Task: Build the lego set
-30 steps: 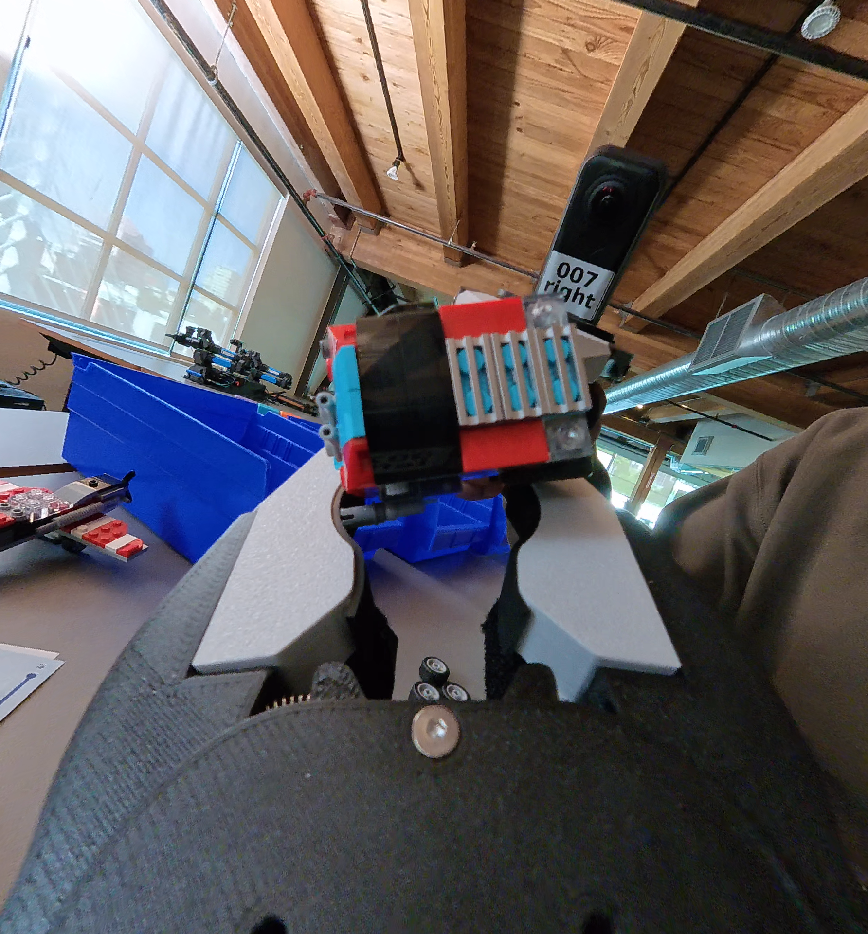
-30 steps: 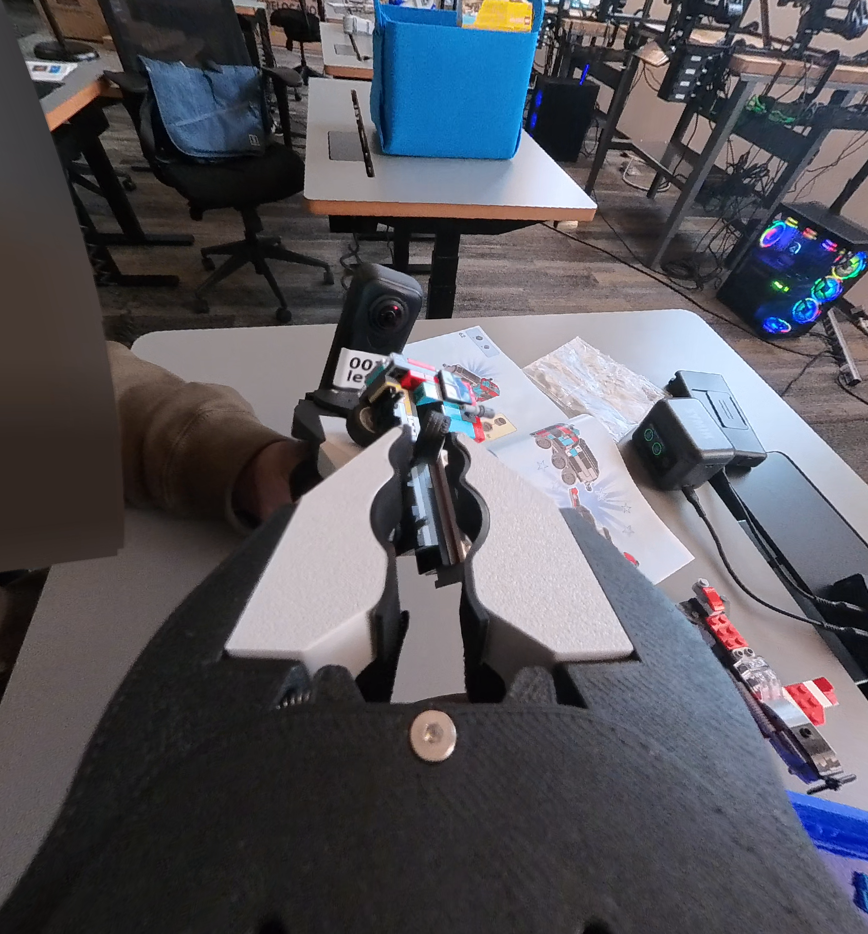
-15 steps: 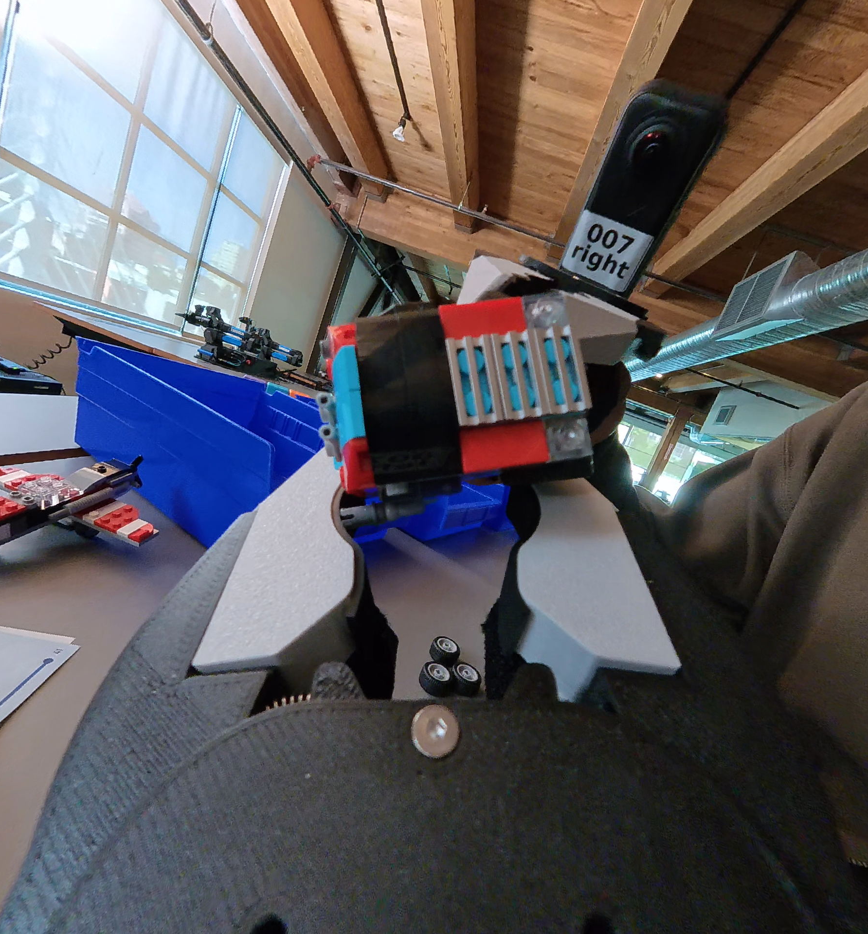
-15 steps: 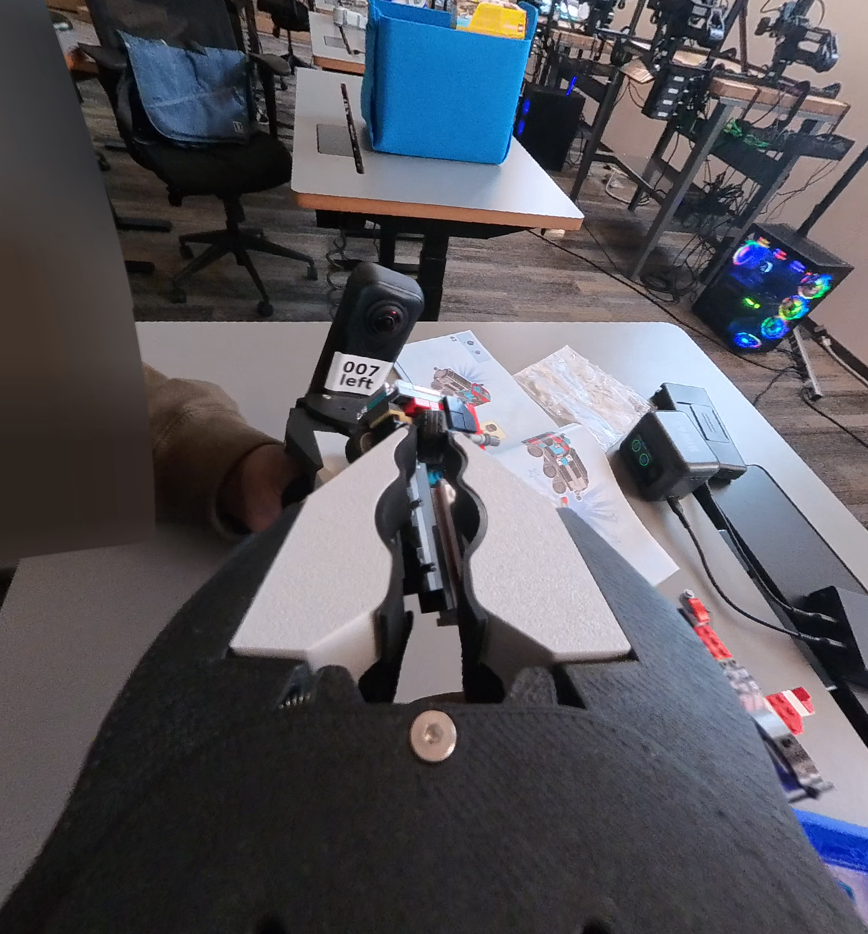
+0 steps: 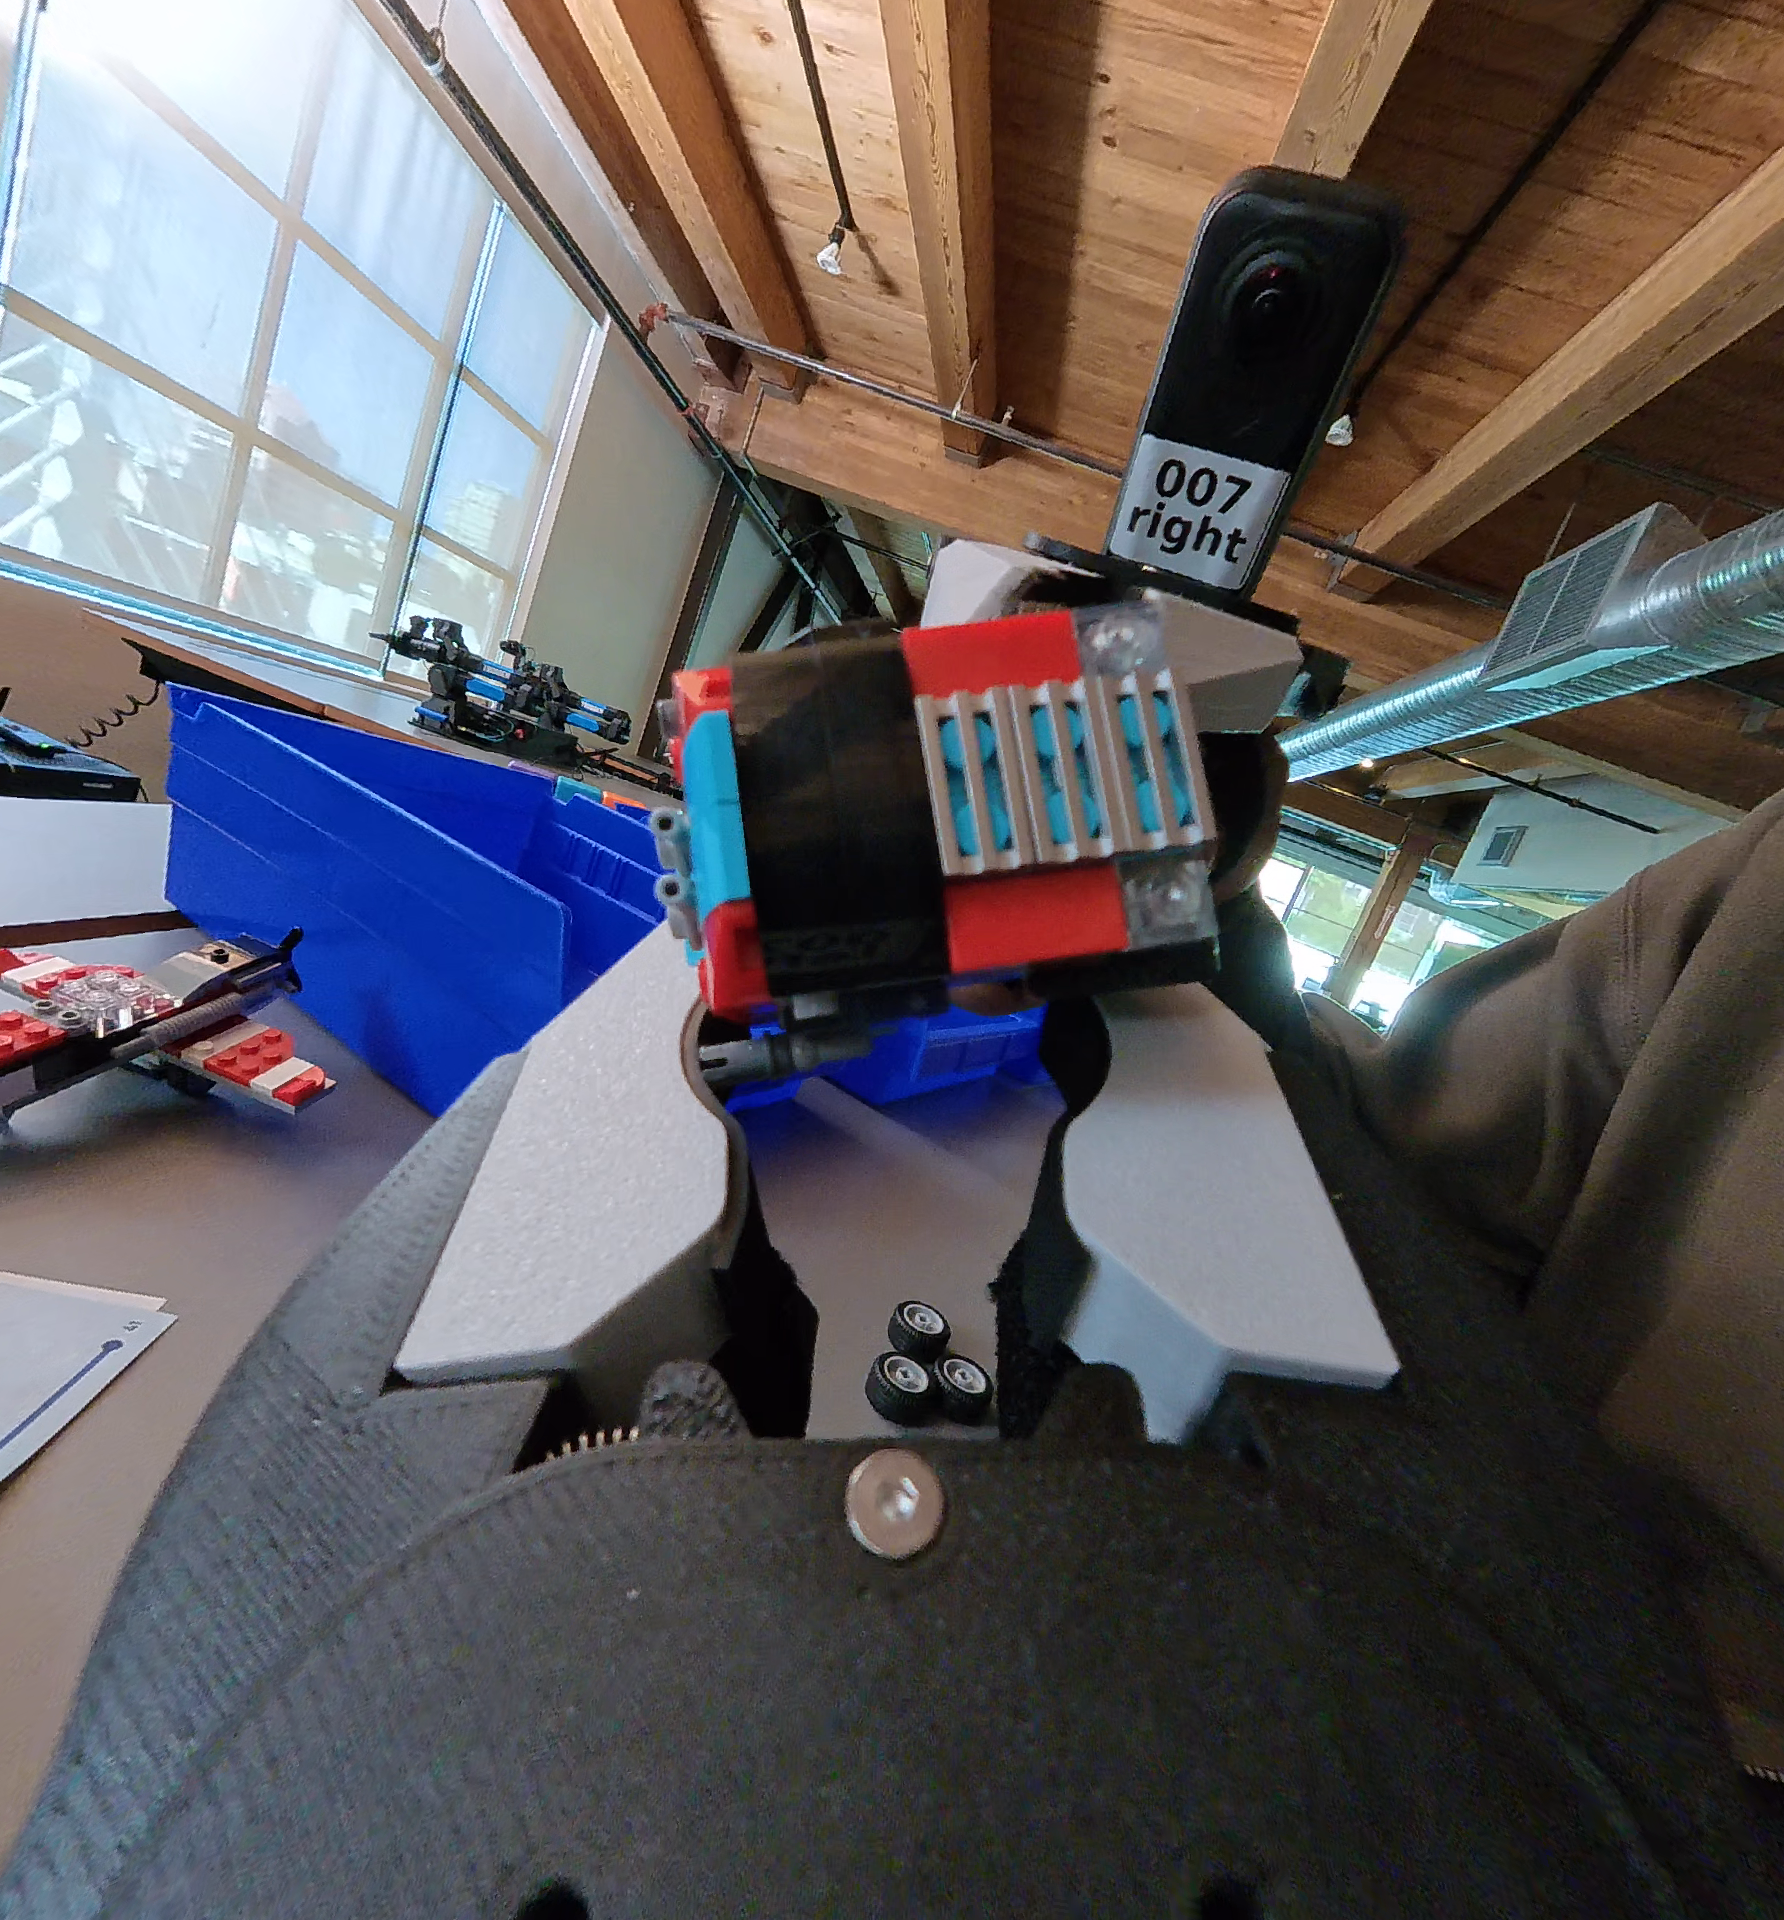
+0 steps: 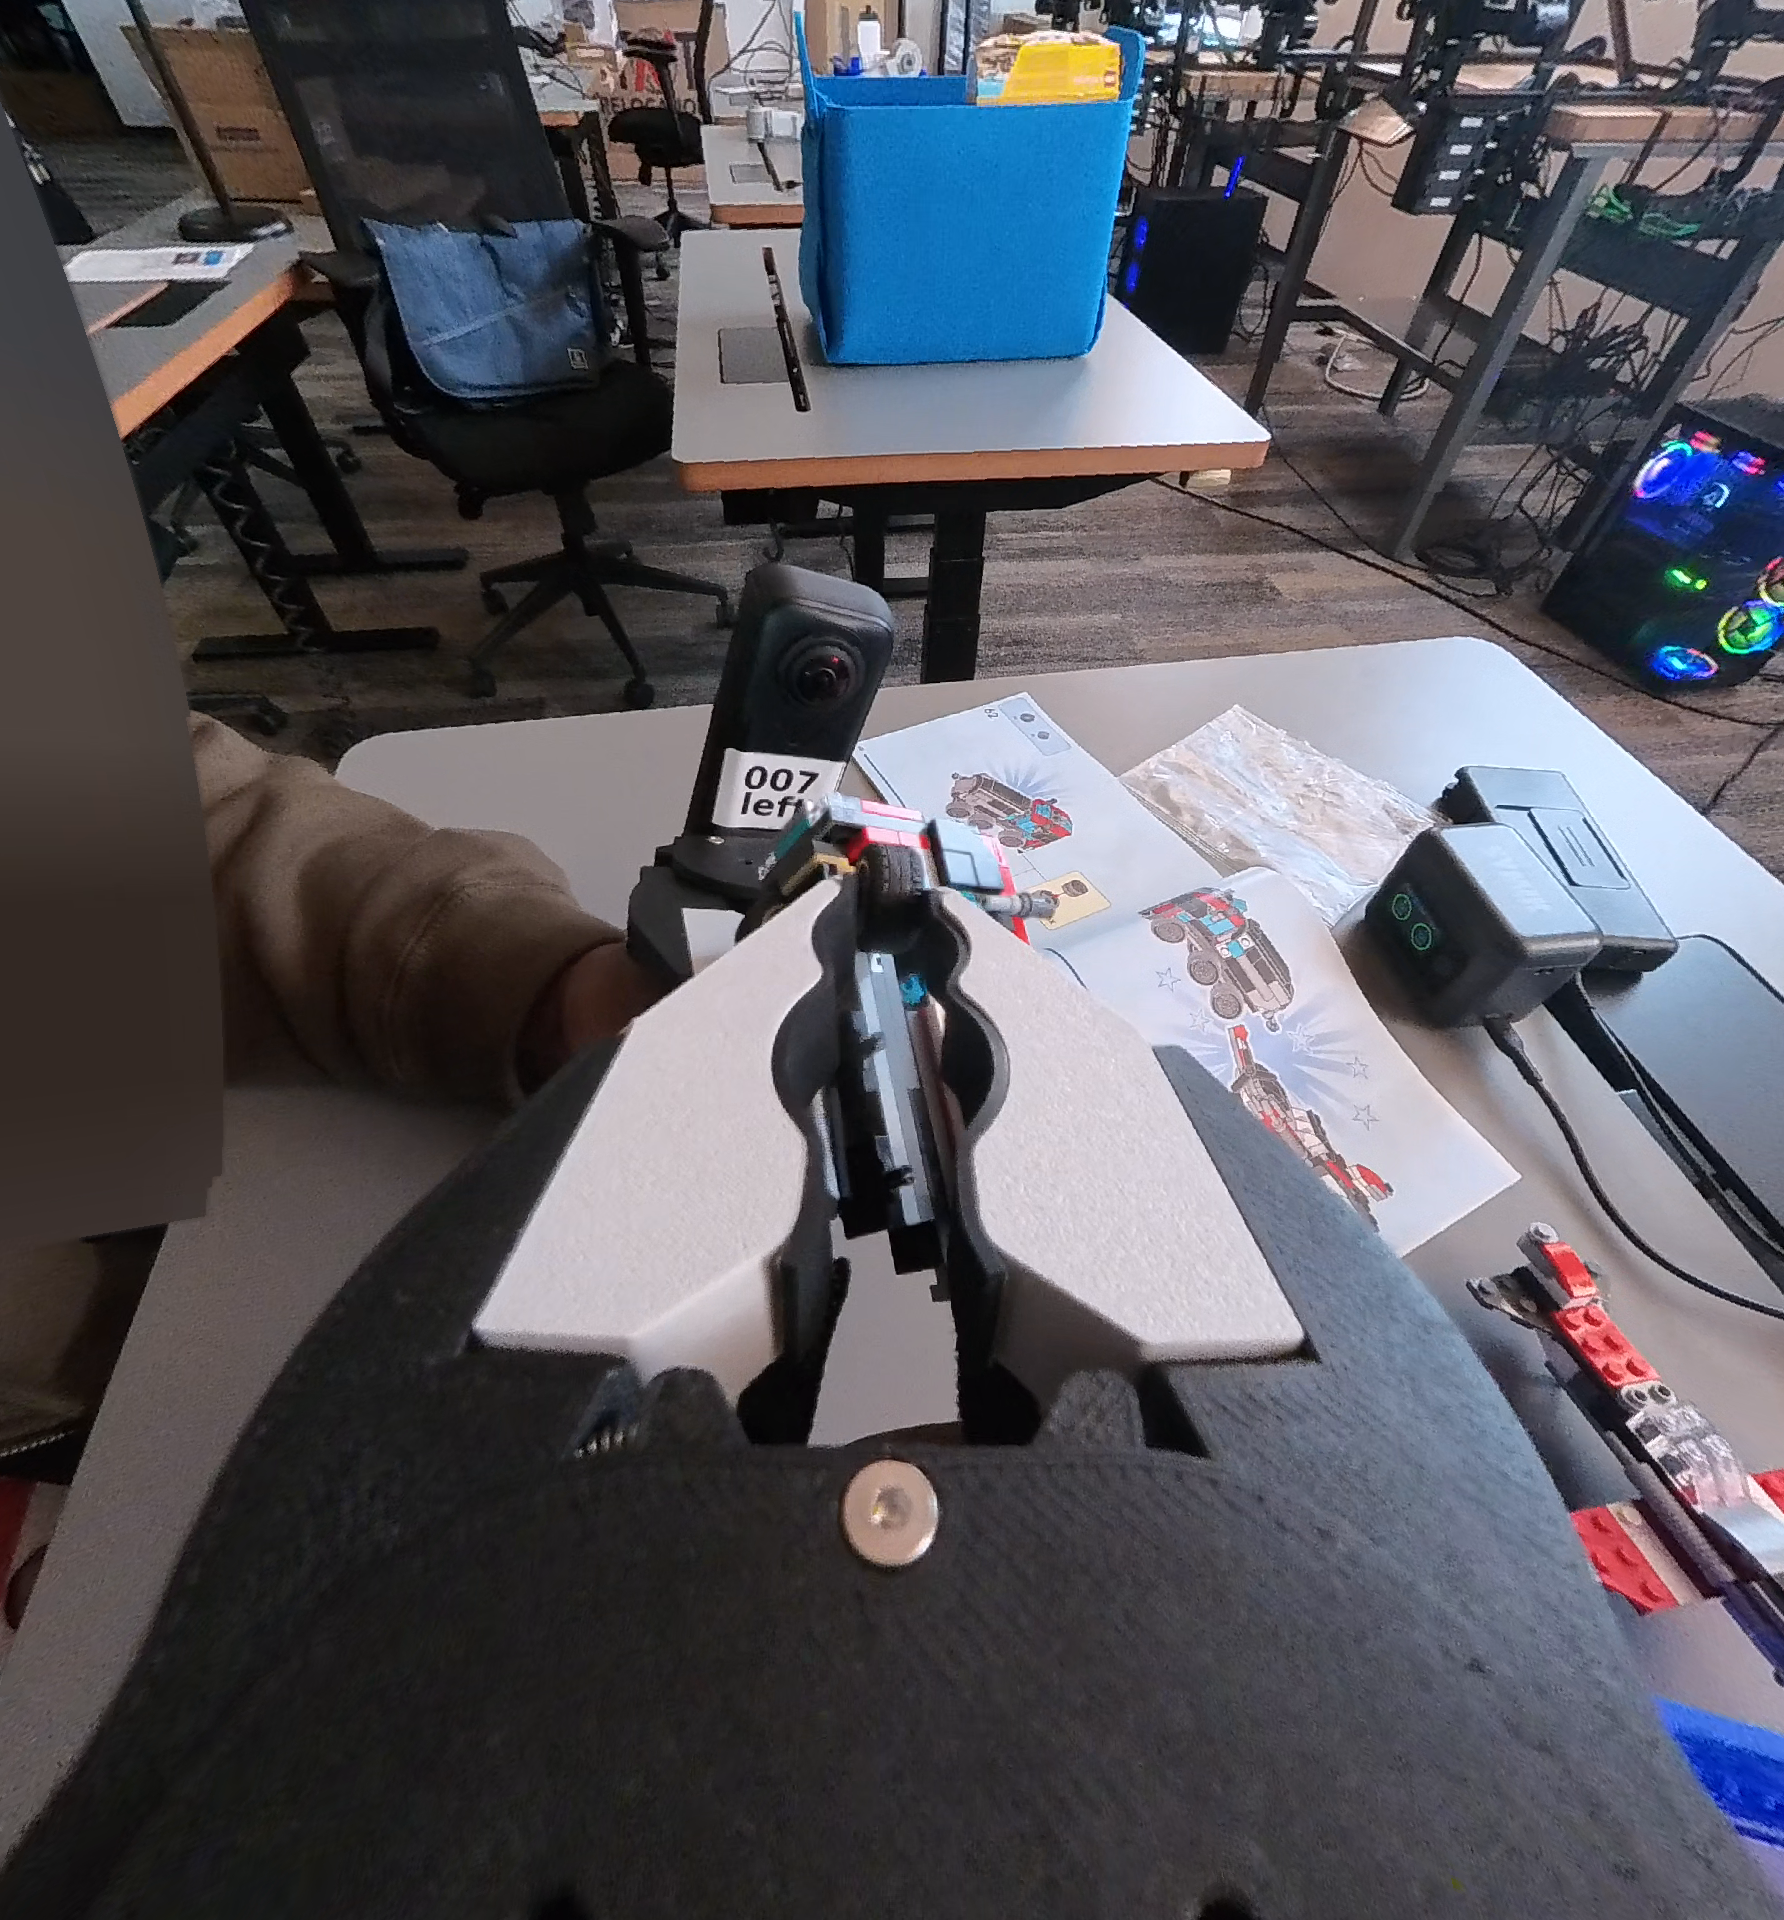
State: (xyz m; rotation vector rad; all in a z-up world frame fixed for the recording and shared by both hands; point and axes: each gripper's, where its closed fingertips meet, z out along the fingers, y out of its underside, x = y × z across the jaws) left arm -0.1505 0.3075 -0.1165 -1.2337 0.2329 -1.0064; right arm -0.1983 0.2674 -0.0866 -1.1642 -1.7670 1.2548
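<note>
A red, black and teal brick truck (image 5: pixel 929 810) is held off the table between both grippers. My left gripper (image 5: pixel 919 997) is shut on its cab, with the grey grille facing this view. A bare axle pin (image 5: pixel 753 1055) sticks out under the cab. My right gripper (image 6: pixel 893 914) is shut on the truck's black and grey chassis (image 6: pixel 883 1101), with a black wheel (image 6: pixel 893 878) at its fingertips. The right gripper also shows behind the truck in the left wrist view (image 5: pixel 1220 644). Three small loose wheels (image 5: pixel 919 1361) lie on the table under the left gripper.
A blue bin (image 5: pixel 379 831) stands behind the truck. A red and white brick plane (image 6: pixel 1646 1455) lies at the right. An open instruction booklet (image 6: pixel 1231 987), a plastic bag (image 6: pixel 1272 790) and black charger boxes (image 6: pixel 1470 914) lie beyond. A person's sleeve (image 6: pixel 368 914) is at the left. Tip to tip, the grippers are about 6 centimeters apart.
The right gripper's jaws have closed a little on the chassis and it has shifted slightly behind the truck. The left gripper keeps its grasp on the cab unchanged.
</note>
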